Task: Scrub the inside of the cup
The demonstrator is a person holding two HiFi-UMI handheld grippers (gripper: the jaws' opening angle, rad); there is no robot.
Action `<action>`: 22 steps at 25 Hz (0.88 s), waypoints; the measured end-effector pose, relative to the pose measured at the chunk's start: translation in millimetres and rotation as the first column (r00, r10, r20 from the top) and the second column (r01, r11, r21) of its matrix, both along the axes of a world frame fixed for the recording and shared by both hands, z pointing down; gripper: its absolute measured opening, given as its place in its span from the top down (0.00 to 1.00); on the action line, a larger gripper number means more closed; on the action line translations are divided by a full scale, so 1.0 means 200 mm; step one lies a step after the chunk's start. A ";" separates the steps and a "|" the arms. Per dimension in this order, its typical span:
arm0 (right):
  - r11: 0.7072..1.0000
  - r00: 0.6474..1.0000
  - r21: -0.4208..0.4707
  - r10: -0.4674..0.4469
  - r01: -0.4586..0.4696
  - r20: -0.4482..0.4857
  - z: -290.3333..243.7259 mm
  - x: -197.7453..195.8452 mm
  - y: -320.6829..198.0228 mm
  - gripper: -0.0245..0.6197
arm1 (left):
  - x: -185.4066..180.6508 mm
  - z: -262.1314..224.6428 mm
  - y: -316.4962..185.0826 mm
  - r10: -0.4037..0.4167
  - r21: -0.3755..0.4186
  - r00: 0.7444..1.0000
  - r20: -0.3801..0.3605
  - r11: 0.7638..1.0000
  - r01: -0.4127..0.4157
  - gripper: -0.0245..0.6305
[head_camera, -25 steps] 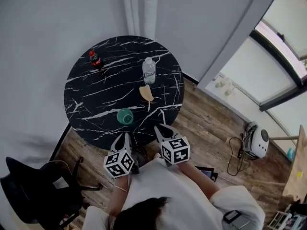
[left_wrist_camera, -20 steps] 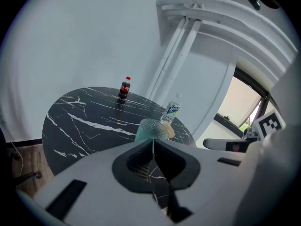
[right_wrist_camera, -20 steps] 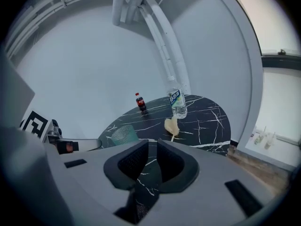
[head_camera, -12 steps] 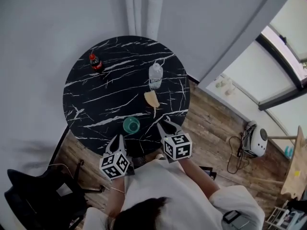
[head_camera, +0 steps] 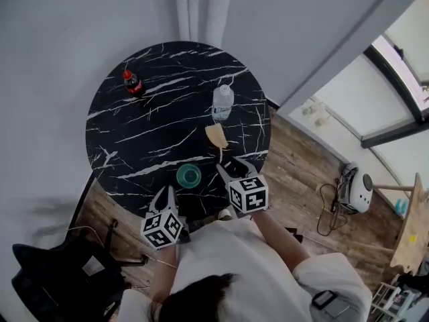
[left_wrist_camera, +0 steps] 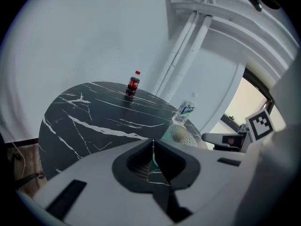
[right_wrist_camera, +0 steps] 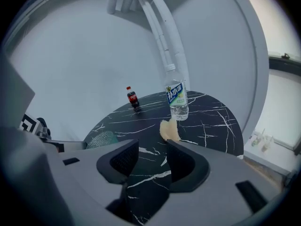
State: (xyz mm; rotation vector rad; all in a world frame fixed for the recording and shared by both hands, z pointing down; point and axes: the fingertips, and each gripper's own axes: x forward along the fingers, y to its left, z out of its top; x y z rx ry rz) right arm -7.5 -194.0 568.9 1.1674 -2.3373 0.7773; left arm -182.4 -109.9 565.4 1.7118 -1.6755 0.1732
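The left claw (head_camera: pixel 164 194) is held low near the body, its jaws pressed together and empty. The right claw (head_camera: pixel 232 166) sits beside it, slightly further forward, its jaws opening with nothing between them.

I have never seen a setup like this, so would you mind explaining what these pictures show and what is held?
A person holds a two-jaw gripper in each hand; the patterned cubes are part of them. The head view looks down from the person's head at the left gripper and right gripper. The other two views come from cameras riding on each gripper, looking along its jaws. On the round black table stand a cola bottle, a water bottle and a green cup, with a pale tan scrubber lying between water bottle and cup. Nothing is held: the left jaws are shut and empty; the right jaws are opening, with nothing between them.
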 end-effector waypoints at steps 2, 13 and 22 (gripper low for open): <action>1.000 1.000 0.004 -0.005 0.005 -0.019 0.01 -0.01 -0.04 0.70 | -0.01 0.01 0.00 -0.002 -0.006 1.000 -0.003 1.000 0.002 0.95; 1.000 0.989 0.004 -0.029 0.030 -0.144 0.10 -0.05 -0.19 0.66 | -0.09 0.06 -0.01 -0.013 -0.036 1.000 -0.010 0.999 0.013 0.95; 0.998 0.975 -0.021 -0.054 0.051 -0.216 0.21 -0.06 -0.30 0.63 | -0.14 0.09 0.00 -0.022 -0.064 1.000 -0.009 0.998 0.021 0.95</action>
